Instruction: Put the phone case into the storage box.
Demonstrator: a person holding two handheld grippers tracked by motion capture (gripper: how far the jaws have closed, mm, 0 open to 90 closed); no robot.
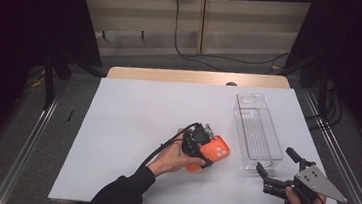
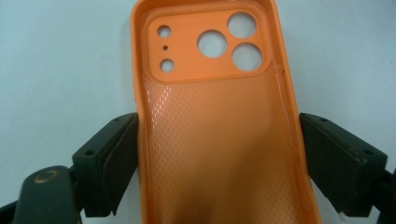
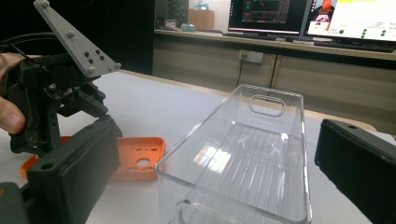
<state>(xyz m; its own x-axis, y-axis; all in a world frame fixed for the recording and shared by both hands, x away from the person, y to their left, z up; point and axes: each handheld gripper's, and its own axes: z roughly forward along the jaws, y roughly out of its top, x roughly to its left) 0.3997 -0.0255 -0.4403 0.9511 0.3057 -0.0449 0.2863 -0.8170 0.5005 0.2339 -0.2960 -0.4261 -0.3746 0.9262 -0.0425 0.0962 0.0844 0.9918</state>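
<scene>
My left gripper (image 1: 205, 147) straddles the orange, soft-looking phone case (image 2: 215, 126), one black jaw on each long edge. In the left gripper view the left jaw looks to be touching the case's edge and the right jaw sits just at the other edge, so the jaws are close to a grip; I judge them about pressed on, though the right-hand contact is hard to be sure of. They stand wide because the case itself is wide. The case lies open side up on the white table cover (image 1: 131, 127), camera cut-outs pointing away from me, near the middle of the table.

To do this step well, I should squeeze evenly on both side walls, low on the rim, so the flexible case doesn't bow or pop out, then lift it level before moving.

My right gripper (image 1: 277, 169) rests near the table's right front corner, jaws spread wide with nothing between the pads. Just beyond it stands the clear plastic rectangular bin (image 1: 257, 130), empty, with a handle slot in its far wall. It looks the likely place for the case, just to the right of it.
</scene>
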